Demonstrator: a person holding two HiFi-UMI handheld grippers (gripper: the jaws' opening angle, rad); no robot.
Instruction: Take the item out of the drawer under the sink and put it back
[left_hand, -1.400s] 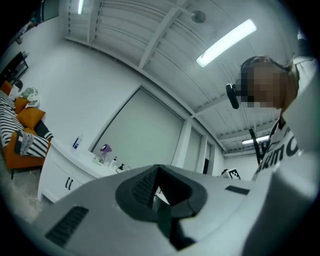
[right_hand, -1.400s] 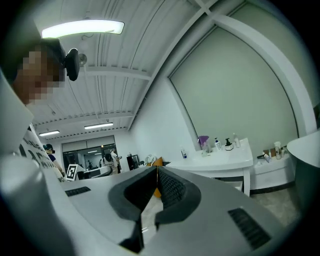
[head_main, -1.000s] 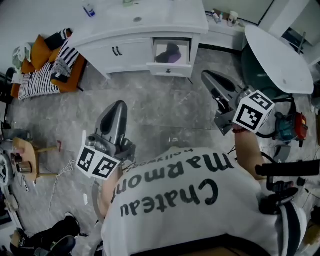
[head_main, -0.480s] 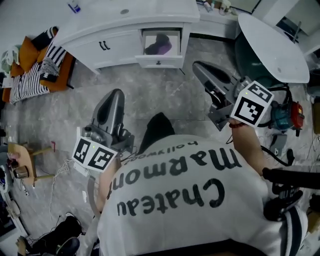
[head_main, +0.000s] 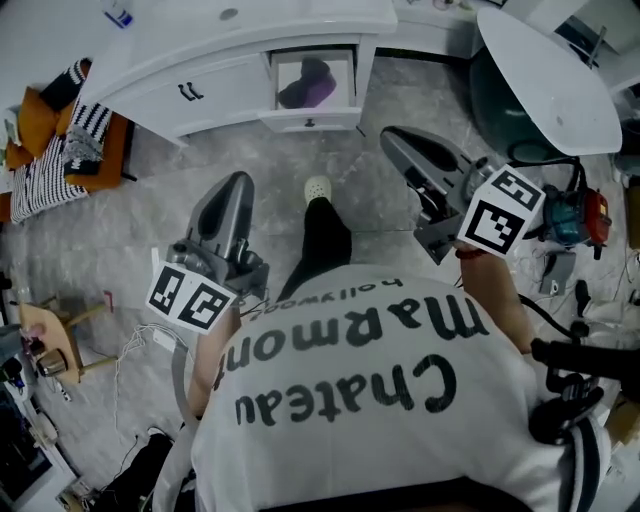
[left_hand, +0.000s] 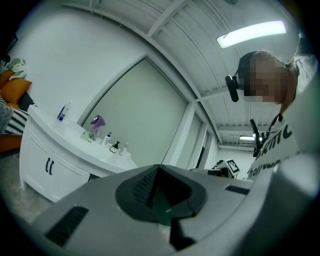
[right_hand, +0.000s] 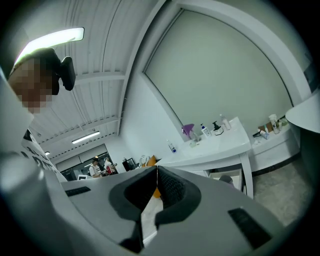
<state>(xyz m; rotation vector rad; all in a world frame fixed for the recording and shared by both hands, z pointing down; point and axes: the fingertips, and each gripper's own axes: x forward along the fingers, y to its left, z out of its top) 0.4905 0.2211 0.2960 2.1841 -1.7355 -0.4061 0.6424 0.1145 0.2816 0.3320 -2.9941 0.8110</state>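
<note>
The white sink cabinet (head_main: 200, 85) stands at the top of the head view, its drawer (head_main: 310, 120) pulled open. Inside lies a purple and dark item (head_main: 310, 88). My left gripper (head_main: 238, 182) is shut and empty, over the grey floor below and left of the drawer. My right gripper (head_main: 392, 136), also shut and empty, is to the drawer's lower right. Neither touches the cabinet. The left gripper view has the left gripper (left_hand: 159, 169) closed, the cabinet (left_hand: 45, 165) to its left. The right gripper view has the right gripper (right_hand: 157, 171) closed and the open drawer (right_hand: 226, 176) beyond it.
Orange and striped cushions (head_main: 60, 140) lie left of the cabinet. A round white table (head_main: 550, 75) stands at the upper right, a teal power tool (head_main: 578, 222) below it. A small wooden stool (head_main: 50, 335) and cables sit at left. The person's shoe (head_main: 317, 188) is on the floor between the grippers.
The person has stepped toward the cabinet, one leg now stretched out in front. Both grippers have moved nearer the open drawer and stayed shut.
</note>
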